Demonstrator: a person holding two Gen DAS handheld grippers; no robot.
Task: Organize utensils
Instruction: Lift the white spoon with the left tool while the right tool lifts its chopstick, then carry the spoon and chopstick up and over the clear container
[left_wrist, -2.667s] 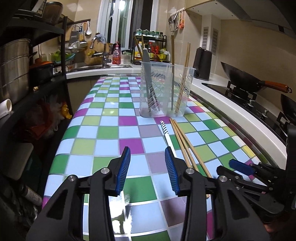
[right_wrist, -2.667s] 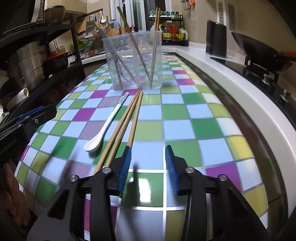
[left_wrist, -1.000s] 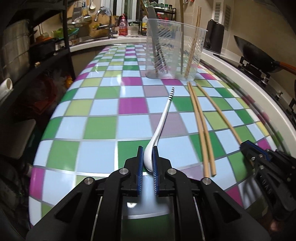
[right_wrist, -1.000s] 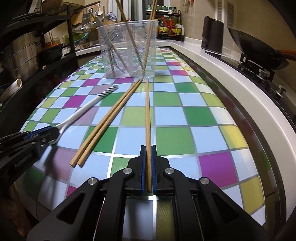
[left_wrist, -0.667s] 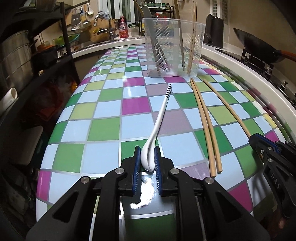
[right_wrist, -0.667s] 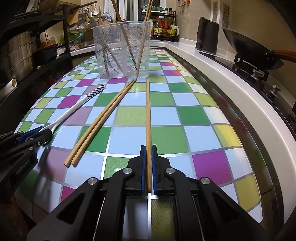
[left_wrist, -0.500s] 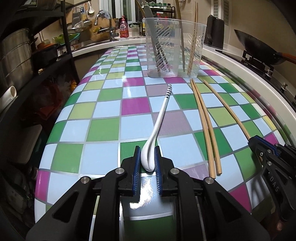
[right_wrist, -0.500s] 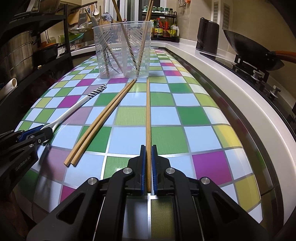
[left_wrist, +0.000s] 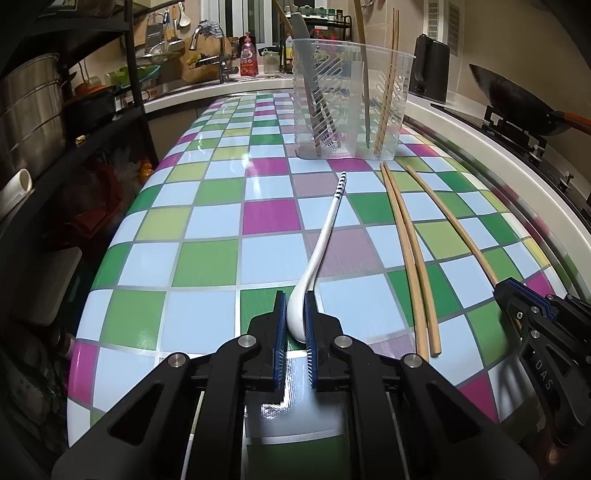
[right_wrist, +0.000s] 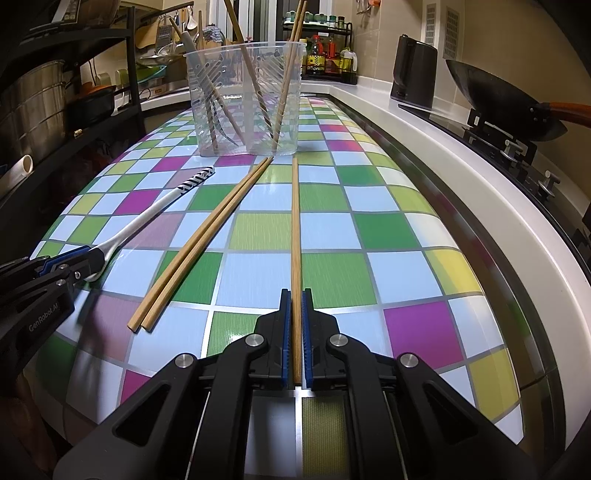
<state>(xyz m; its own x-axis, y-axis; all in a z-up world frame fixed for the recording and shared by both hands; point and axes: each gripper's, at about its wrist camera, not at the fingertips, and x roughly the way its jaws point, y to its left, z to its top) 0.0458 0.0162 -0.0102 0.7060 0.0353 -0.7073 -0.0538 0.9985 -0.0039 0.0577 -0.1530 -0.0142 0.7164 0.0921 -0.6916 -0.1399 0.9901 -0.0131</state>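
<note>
the white spoon is pinched at its bowl by the closing left gripper, a single chopstick clamped at its near end by the right gripper, both lying pointed toward the clear holder, apparently for lifting into it.

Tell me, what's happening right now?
Left gripper closing on white ceramic spoon. Right gripper shut on single wooden chopstick. Clear plastic holder ahead, path unobstructed.

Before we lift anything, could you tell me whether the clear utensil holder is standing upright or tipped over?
Upright. The clear utensil holder stands on its base on the checked counter, rim up, with chopsticks and other utensils leaning inside it.
</note>
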